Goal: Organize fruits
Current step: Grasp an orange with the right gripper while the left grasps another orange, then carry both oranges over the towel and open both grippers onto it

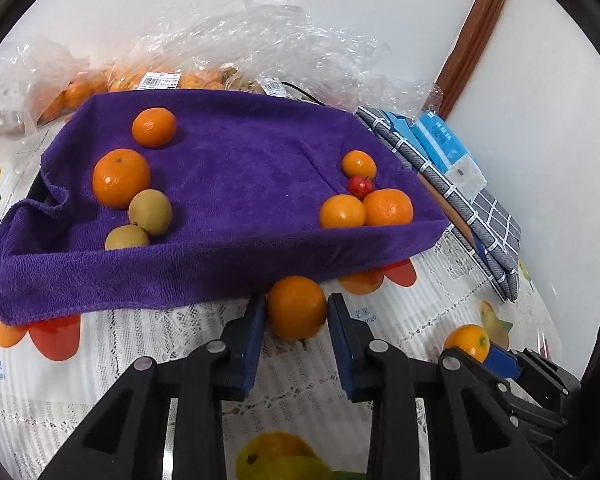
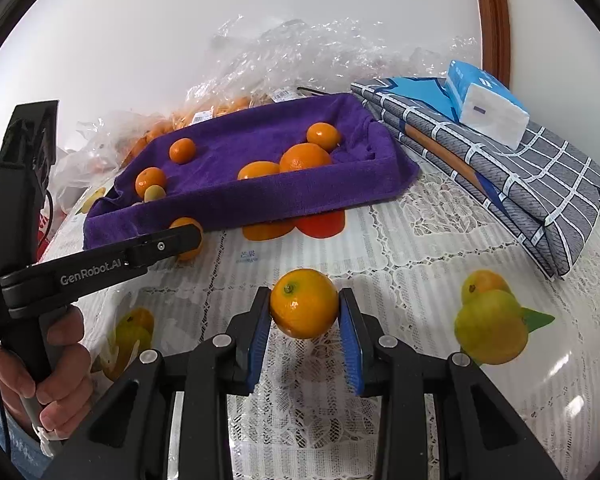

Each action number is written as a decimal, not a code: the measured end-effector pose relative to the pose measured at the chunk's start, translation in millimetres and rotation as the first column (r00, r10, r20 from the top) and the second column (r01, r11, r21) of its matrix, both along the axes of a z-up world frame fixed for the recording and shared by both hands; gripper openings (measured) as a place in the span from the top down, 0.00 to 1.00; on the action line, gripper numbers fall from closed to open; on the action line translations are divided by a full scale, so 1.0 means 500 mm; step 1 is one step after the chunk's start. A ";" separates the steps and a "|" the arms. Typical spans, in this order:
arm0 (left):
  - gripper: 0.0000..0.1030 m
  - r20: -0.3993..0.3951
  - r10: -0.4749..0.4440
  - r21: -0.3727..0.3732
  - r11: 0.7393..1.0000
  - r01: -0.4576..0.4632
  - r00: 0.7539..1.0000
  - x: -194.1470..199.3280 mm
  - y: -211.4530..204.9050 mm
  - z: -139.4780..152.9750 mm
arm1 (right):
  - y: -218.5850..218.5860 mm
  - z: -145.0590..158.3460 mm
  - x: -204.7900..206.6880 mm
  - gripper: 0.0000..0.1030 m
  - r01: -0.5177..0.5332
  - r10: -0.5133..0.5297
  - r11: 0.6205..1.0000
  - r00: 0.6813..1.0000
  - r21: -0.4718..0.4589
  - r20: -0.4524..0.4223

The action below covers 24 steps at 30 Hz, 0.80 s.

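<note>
1. My left claw (image 1: 296, 320) is parted about the width of one orange (image 1: 297, 307), which sits between its blue pads (image 1: 253, 344). The left pad looks to be touching the fruit; at the right pad I cannot tell whether there is contact or a sliver of gap. I cannot tell whether this orange rests on the worktop (image 1: 100, 360) or is lifted.
2. Just beyond the left claw's tips is the near wall of the purple towel-lined tray (image 1: 140, 276). Inside it, ahead and to the left, lie two oranges and two greenish-brown fruits (image 1: 150, 212); ahead and to the right lie three oranges and a small red fruit (image 1: 360, 185).
3. My right claw (image 2: 305, 320) is parted to a similar width and grips a second orange (image 2: 304, 303), both pads pressed on its sides, above the lace-patterned worktop (image 2: 400, 280).
4. Ahead and left of the right claw is the same tray (image 2: 240, 200), with the left claw (image 2: 188, 236) reaching toward its near wall.
5. To the right of both claws lies a folded checked cloth (image 2: 540, 184) with a tissue pack (image 2: 488, 108) on top.
6. Behind the tray, crumpled plastic bags (image 1: 260, 40) hold more oranges.
</note>
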<state>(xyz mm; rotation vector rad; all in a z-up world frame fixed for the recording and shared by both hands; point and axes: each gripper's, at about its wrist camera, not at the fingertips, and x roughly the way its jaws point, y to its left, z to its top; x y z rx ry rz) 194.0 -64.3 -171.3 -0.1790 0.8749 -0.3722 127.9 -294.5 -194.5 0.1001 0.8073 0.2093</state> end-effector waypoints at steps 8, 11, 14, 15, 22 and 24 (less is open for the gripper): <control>0.71 -0.004 -0.013 -0.036 0.999 0.012 1.000 -0.008 0.015 0.000 | -0.024 0.004 -0.005 0.68 0.042 -0.043 0.998 0.999 0.047 0.012; 0.71 0.013 -0.035 -0.061 0.997 0.036 0.999 -0.020 0.018 0.006 | -0.029 0.006 -0.007 0.68 0.049 -0.050 0.997 0.999 0.064 0.020; 0.71 0.022 -0.028 -0.090 0.995 0.030 0.999 -0.033 0.031 0.015 | -0.030 0.010 -0.009 0.68 0.055 -0.057 0.996 0.998 0.068 0.027; 0.71 0.023 -0.023 -0.100 0.995 0.025 0.999 -0.036 0.036 0.019 | -0.028 0.012 -0.009 0.68 0.049 -0.051 0.997 0.998 0.067 0.032; 0.71 0.081 0.048 -0.162 0.986 -0.034 0.996 -0.063 0.108 0.093 | -0.023 0.095 0.012 0.68 0.020 -0.024 0.999 0.994 0.042 0.103; 0.71 0.093 0.093 -0.146 0.986 -0.079 0.991 -0.056 0.135 0.116 | -0.018 0.125 0.027 0.68 0.018 -0.019 1.000 0.990 0.012 0.139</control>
